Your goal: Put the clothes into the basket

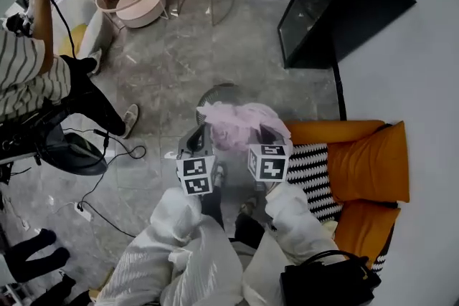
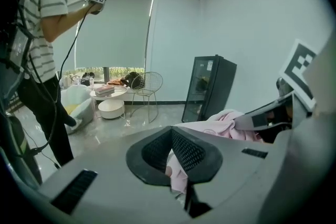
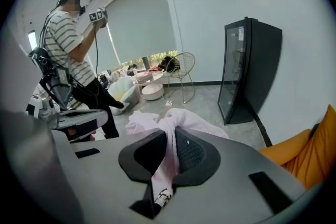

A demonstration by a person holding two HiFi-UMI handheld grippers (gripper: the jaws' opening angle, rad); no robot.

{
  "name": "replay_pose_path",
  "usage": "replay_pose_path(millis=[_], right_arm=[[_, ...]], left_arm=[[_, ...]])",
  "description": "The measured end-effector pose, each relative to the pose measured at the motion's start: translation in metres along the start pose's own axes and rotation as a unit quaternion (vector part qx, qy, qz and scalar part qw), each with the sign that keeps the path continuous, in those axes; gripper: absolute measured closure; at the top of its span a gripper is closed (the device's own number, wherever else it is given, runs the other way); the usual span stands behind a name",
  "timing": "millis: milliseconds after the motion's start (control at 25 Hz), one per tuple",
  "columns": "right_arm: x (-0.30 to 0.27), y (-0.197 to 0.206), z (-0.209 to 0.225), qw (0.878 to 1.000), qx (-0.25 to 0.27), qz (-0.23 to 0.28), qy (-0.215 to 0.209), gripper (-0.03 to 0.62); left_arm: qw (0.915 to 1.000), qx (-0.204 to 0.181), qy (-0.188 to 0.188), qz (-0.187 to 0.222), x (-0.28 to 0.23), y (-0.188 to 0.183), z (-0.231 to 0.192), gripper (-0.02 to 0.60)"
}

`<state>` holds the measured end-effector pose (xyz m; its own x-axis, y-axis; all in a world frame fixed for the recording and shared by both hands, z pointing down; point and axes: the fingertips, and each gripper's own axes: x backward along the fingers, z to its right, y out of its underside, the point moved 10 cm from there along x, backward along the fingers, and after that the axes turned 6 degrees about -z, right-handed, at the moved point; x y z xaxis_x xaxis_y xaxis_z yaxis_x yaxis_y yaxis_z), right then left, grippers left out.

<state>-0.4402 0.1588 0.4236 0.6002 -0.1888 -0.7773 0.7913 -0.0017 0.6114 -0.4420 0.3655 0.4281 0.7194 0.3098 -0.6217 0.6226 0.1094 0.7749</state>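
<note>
Above the grey floor, a pink garment hangs bunched between the left gripper at its 7 o'clock and the right gripper at its 5 o'clock, both clamped on its cloth, a black cabinet at 1 o'clock.
</note>
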Motion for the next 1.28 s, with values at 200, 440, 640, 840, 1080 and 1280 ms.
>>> replay_pose_path(millis=[200, 440, 640, 840, 1080, 1280], right_arm=[[-0.057, -0.006, -0.018, 0.999, 0.001, -0.036, -0.003, 0.545], [-0.103, -0.018, -0.021, 0.999, -0.002, -0.033, 0.035, 0.526], [-0.122, -0.018, -0.021, 0.998, -0.029, -0.035, 0.041, 0.519], [-0.132, -0.008, -0.018, 0.997, -0.039, -0.048, 0.051, 0.519], [-0.143, -0.002, -0.023, 0.996, -0.048, -0.051, 0.053, 0.519], [-0.142, -0.004, -0.027, 0.997, -0.051, -0.037, 0.045, 0.520]], left_arm=[[0.9998, 0.008, 0.001, -0.018, -0.032, 0.002, -0.034, 0.575], [0.9991, 0.019, 0.004, -0.037, -0.063, 0.005, -0.049, 0.575], [0.9984, 0.025, 0.008, -0.050, -0.077, 0.016, -0.071, 0.575], [0.9976, 0.025, 0.013, -0.064, -0.090, 0.023, -0.080, 0.575], [0.9970, 0.020, 0.028, -0.069, -0.103, 0.024, -0.082, 0.577], [0.9969, 0.012, 0.038, -0.068, -0.107, 0.019, -0.082, 0.575]])
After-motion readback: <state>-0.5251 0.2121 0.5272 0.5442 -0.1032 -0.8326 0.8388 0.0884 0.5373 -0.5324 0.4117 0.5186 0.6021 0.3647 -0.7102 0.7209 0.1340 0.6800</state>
